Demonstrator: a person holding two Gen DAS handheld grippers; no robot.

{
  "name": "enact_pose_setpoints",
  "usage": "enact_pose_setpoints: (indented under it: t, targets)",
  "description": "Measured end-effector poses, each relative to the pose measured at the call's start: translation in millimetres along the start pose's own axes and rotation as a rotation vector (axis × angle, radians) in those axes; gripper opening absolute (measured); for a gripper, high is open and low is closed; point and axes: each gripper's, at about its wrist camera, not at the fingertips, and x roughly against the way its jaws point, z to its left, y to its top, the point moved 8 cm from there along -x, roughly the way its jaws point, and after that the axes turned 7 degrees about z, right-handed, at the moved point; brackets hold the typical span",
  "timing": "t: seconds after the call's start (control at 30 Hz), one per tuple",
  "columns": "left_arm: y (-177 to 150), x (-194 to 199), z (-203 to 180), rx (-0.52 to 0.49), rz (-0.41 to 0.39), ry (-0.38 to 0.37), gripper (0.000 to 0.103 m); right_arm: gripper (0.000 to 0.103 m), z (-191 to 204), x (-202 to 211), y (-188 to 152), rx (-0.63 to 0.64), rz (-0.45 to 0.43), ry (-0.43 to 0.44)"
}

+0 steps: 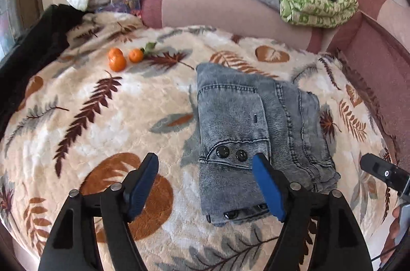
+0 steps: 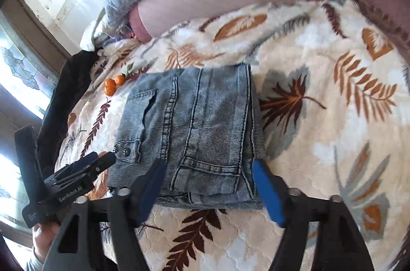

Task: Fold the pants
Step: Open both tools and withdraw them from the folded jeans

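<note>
We see the faded grey-blue denim pants [image 1: 258, 132] lying folded into a compact stack on the cream plush blanket with brown, orange and grey leaf prints [image 1: 107, 117], which covers the whole work surface. Our left gripper [image 1: 206, 187] hangs above the near edge of the stack with its blue-padded fingers [image 1: 269, 190] spread wide apart and nothing between them; the right-hand pad overlaps the denim just below two black buttons [image 1: 232, 152], while the other pad sits over bare blanket to the left. Our right gripper [image 2: 208, 190] is likewise wide open and empty, its two blue pads [image 2: 267, 190] framing the near right corner of the stack, where a stitched back pocket and the layered fold edges show. In the right wrist view the left gripper's black body carries white lettering that reads "GenRobot.AI" [image 2: 69, 194]. The stack's edges are fairly square, with one lower layer sticking out on its right side in the left wrist view. Open blanket surrounds the pants on all sides; three small orange tangerines with a green leaf [image 1: 124, 58] lie well apart at the far left, and a pink bolster cushion [image 1: 230, 12] bounds the far side, with a folded green-and-white patterned cloth [image 1: 312, 4] on top.
</note>
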Motion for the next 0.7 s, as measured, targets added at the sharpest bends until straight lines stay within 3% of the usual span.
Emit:
enact_pose_setpoints:
  t: [0.13,0.3,0.47,0.7]
  targets:
    - [-21.0,40.8,-4.8,-0.016,-0.091,0.024,0.083,0.085,7.1,27.3,-39.7,0.006,-0.111,-0.021]
    - [-46.2,64.2,-13.1,-0.058,-0.127,0.075,0.084,0.087,8.6,30.5,-74.4,0.042,-0.146,-0.106]
    - [-59.7,76.3,-13.4,-0.052,-0.144,0.098,0.084,0.087,10.8,27.7,-84.7,0.087,-0.148,-0.146]
    - [-70.9,80.4,-23.1,-0.046,-0.148,0.090,0.084,0.088,12.0,31.4,-89.3,0.109,-0.220,-0.160]
